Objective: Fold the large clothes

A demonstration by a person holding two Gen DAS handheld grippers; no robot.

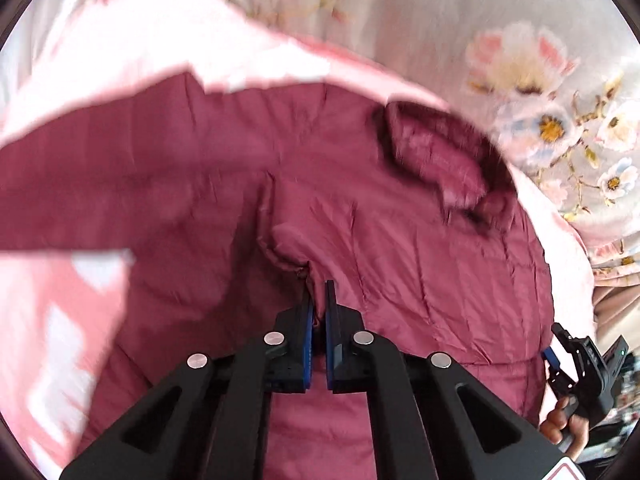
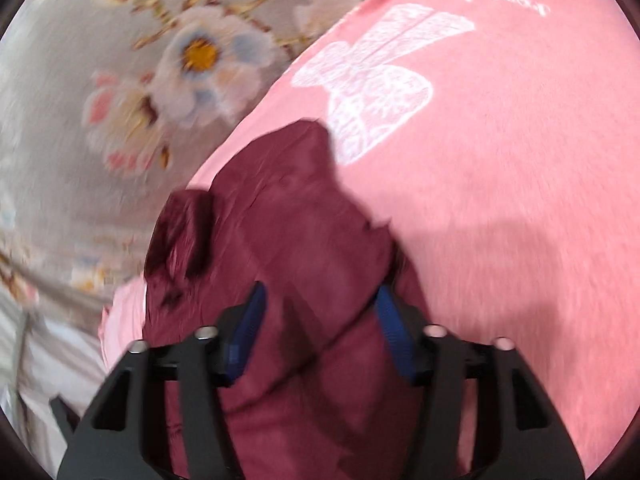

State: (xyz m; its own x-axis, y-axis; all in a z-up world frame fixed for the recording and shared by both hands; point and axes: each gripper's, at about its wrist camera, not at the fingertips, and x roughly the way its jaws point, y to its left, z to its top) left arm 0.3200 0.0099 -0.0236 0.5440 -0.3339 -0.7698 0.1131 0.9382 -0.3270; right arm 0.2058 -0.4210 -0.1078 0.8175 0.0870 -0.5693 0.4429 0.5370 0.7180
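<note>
While the left hand-held gripper (image 1: 319, 300) pinched the maroon jacket (image 1: 360, 220), the right hand-held gripper (image 2: 320, 304), half open, seemingly straddled a fold.

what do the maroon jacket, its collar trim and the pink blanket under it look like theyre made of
Maroon jacket: probably thin synthetic shell, nylon or polyester, slightly shiny, with fine creases and quilt seams. Collar trim: looks like dark fur or faux fur, with a fuzzy edge, though blurred. Pink blanket: soft matte fleece or plush, with a napped surface and a white bow print.
</note>
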